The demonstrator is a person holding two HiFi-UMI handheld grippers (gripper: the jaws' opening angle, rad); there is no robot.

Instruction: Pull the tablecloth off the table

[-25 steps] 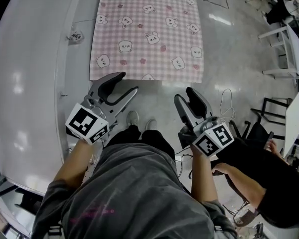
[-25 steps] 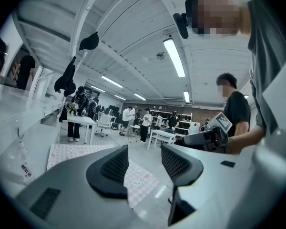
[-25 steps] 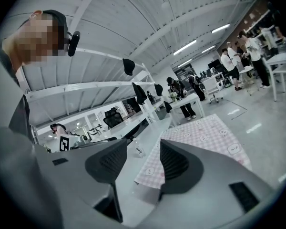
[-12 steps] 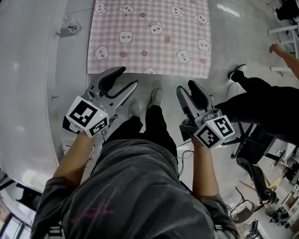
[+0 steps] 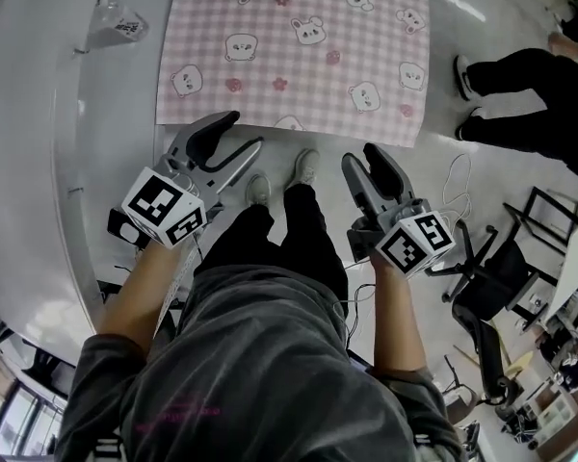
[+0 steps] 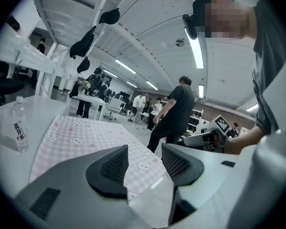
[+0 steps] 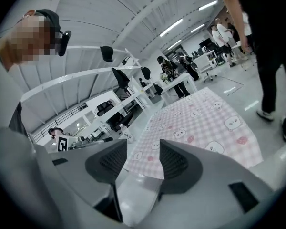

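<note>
Tablecloth (image 5: 294, 51) flat, seemingly floor-level right of surface (image 5: 39, 162). Judged thin, limp, light; pinch near hem corners if you grip. Left gripper (image 5: 243, 133), right gripper (image 5: 363, 157): jaws spread, empty.

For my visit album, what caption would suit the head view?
Open left gripper and right gripper hover at the near edge of a pink checked tablecloth, a bottle beside it.

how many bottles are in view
1: a clear plastic bottle with a white label stands on the white surface, left of the pink checked tablecloth. Others may be outside the frame.
</note>
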